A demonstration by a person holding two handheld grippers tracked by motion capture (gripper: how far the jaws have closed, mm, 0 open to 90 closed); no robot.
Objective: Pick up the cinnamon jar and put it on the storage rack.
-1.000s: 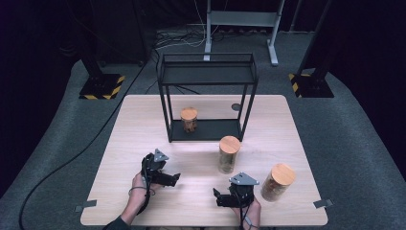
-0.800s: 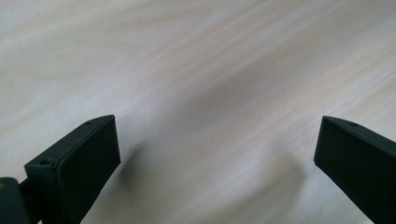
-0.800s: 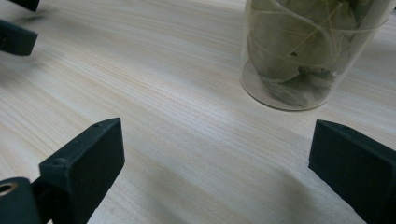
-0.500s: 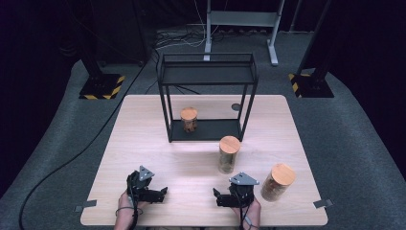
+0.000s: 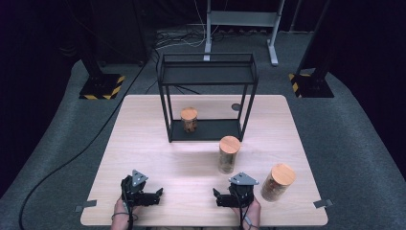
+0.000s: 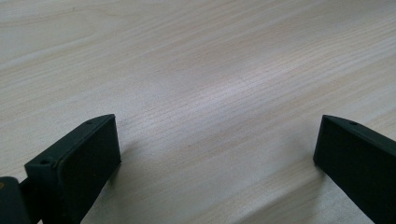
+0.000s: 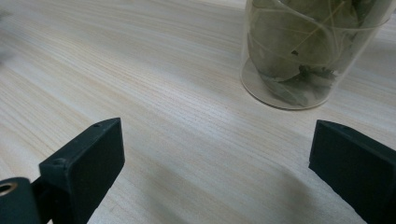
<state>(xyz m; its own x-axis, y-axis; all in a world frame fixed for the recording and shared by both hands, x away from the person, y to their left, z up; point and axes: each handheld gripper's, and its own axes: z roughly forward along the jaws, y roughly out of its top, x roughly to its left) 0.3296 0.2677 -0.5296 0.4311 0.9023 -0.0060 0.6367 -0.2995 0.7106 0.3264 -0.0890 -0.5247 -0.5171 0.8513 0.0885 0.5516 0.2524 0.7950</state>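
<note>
Resting low at the near table edge: left gripper (image 5: pixel 158 194) and right gripper (image 5: pixel 218 197), jaws wide apart, nothing held. Just beyond, leaf-filled jar (image 5: pixel 229 154); rightward, second cork-lidded jar (image 5: pixel 277 182). Farther, third jar (image 5: pixel 189 120) on the black rack (image 5: pixel 207 82). Probably between steps; next, reaching for the leaf jar.

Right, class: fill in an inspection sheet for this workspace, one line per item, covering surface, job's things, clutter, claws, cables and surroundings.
Surface: pale wood table, bare at the near edge.
Job's things: black wire shelf; small cork-lidded jar on its bottom tier; middle jar and right jar on the table.
Clutter: small dark disc behind the shelf.
Claws: left claw and right claw open, empty, low over the table.
Cables: black cable across the floor.
Surroundings: grey carpet, striped stand bases.
</note>
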